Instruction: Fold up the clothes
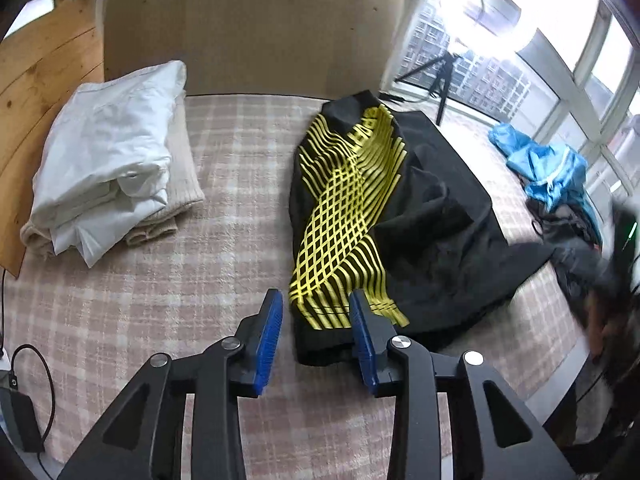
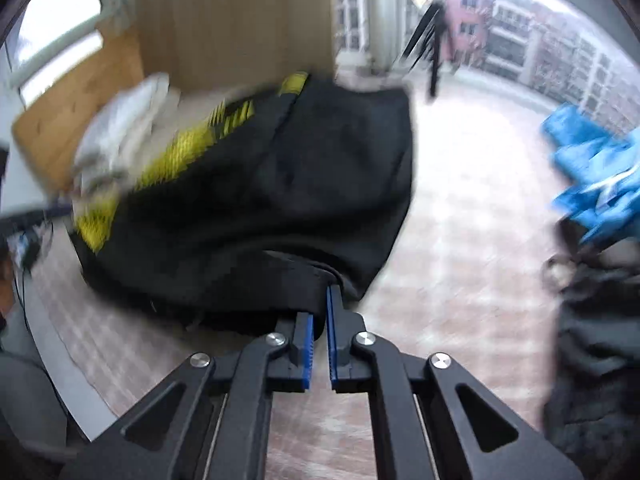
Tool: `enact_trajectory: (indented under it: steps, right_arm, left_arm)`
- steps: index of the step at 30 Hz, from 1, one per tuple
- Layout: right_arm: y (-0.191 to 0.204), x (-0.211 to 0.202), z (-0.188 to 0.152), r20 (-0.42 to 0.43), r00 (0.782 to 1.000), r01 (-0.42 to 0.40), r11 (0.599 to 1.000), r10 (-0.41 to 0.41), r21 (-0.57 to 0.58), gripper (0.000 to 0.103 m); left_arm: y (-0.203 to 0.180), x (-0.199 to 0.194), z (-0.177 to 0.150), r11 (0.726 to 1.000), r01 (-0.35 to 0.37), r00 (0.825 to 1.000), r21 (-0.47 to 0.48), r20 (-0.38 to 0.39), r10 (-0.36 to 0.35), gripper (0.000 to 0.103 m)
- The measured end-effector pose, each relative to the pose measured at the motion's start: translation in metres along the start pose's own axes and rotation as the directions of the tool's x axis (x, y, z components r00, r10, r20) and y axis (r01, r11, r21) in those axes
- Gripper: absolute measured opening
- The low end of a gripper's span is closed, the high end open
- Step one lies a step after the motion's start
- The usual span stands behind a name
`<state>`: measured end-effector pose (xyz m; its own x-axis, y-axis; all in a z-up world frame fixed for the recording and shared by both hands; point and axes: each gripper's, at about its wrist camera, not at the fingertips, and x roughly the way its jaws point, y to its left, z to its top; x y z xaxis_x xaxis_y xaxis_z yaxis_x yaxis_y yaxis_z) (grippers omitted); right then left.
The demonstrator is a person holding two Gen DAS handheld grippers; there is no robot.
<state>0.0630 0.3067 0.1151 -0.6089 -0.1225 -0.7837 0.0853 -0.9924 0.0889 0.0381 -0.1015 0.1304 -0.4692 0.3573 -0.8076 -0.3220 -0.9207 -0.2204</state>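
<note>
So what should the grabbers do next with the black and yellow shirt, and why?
Probably the left gripper should close on the near edge of the shirt. Its jaws stand open with that hem between them, not pinched, while the right gripper is already shut on the shirt's other side. With both sides held, the fold can go over evenly.

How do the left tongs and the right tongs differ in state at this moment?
The left tongs stand open with nothing between their blue pads, hovering at the near hem of the black garment with the yellow lattice print. The right tongs are shut on that garment's black edge. The right wrist view is motion-blurred; the left is sharp. Both point down at the pink checked cover.
</note>
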Motion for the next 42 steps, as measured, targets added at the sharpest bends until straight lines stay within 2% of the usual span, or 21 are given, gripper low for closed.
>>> enact_trajectory:
  steps: [2,4,7,8,11,14,17,22,26,31,34,42]
  right_arm:
    - [-0.009,-0.03,0.013,0.06,0.998,0.019,1.0,-0.019,0.009,0.005]
    - [-0.016,-0.048,0.025,0.092,0.993,0.073,0.997,-0.073,0.004,0.005]
    - [-0.028,-0.045,0.023,0.039,0.995,0.095,0.994,-0.097,0.05,0.005]
    - [-0.032,-0.042,0.02,0.019,0.995,0.093,0.993,-0.095,0.068,0.005]
    - [-0.038,-0.038,0.009,-0.005,0.995,0.096,0.991,-0.096,0.091,0.005]
    - [-0.034,-0.035,0.007,-0.003,0.996,0.091,0.993,-0.091,0.074,0.005]
    - [-0.032,-0.034,0.008,-0.003,0.996,0.092,0.994,-0.091,0.053,0.005]
    - [-0.037,-0.033,0.009,-0.006,0.998,0.065,0.995,-0.065,0.075,0.005]
    - [-0.036,-0.028,0.006,-0.018,0.998,0.056,0.996,-0.055,0.064,0.005]
    - [-0.042,-0.025,0.004,-0.03,0.999,0.043,0.996,-0.04,0.082,0.005]
    - [-0.049,-0.024,0.003,-0.033,0.999,0.034,0.994,-0.031,0.106,0.005]
    - [-0.05,-0.02,0.001,-0.047,0.999,0.019,0.994,-0.013,0.11,0.005]
  left_arm:
    - [-0.008,-0.004,-0.006,1.0,0.022,1.0,0.013,-0.001,-0.022,0.035]
    - [-0.021,-0.007,-0.013,0.998,0.051,0.999,0.028,-0.002,-0.051,0.039]
    - [-0.049,-0.003,-0.025,0.991,0.108,0.994,0.074,-0.03,-0.106,0.043]
    - [-0.061,0.002,-0.03,0.988,0.109,0.993,0.107,-0.048,-0.104,0.043]
    - [-0.089,0.016,-0.039,0.978,0.043,0.997,0.203,-0.069,-0.029,0.043]
    - [-0.091,0.021,-0.035,0.983,0.047,0.997,0.176,-0.074,-0.034,0.043]
    - [-0.085,0.019,-0.028,0.989,0.0,0.999,0.148,-0.039,0.006,0.043]
    - [-0.09,0.035,-0.029,0.987,-0.029,0.997,0.157,-0.063,0.039,0.043]
    - [-0.096,0.053,-0.026,0.994,-0.027,0.997,0.103,-0.074,0.035,0.043]
    - [-0.115,0.056,-0.034,0.987,-0.048,0.995,0.156,-0.085,0.062,0.044]
    - [-0.118,0.047,-0.041,0.987,-0.042,0.996,0.153,-0.077,0.055,0.051]
    - [-0.119,0.067,-0.033,0.986,-0.117,0.988,0.12,-0.085,0.128,0.051]
